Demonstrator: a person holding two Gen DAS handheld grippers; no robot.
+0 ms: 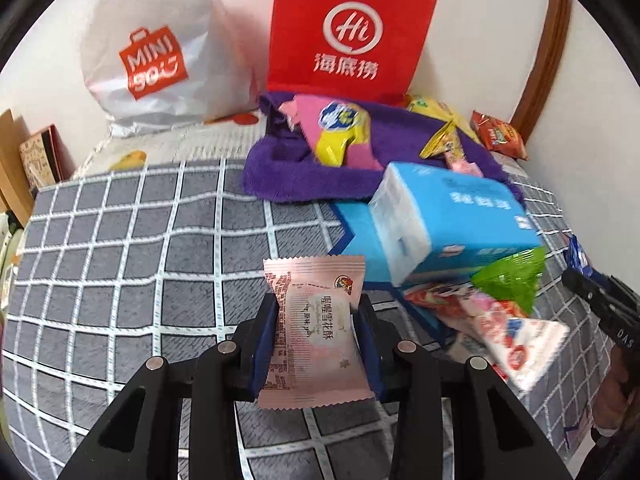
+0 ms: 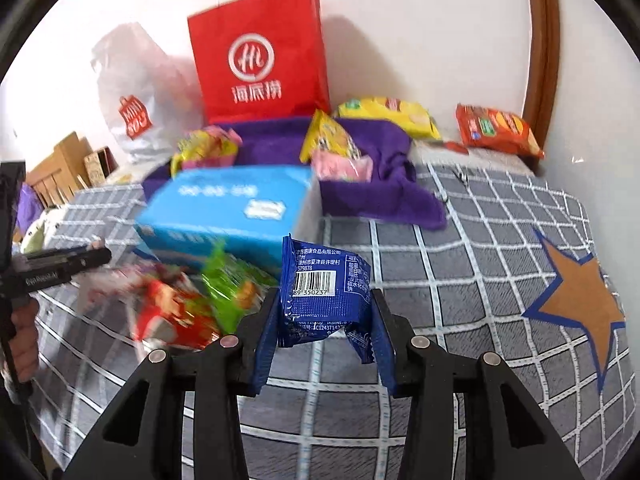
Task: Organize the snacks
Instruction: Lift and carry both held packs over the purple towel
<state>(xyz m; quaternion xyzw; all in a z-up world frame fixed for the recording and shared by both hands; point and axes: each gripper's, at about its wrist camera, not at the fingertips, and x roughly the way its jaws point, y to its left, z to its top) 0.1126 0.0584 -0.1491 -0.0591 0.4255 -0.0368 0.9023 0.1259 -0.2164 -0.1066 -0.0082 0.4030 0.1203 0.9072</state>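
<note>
Both cameras ride just behind their grippers, tilted down across the checked bedspread (image 1: 120,240) toward the far wall. Each view has the red paper bag (image 1: 352,28) at upper centre, with the blue box (image 2: 228,208) close by mid-frame. The left view sits left of the right view.

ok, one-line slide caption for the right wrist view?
Right gripper shut on a blue packet above the checked cloth, blue box and red bag behind.
</note>
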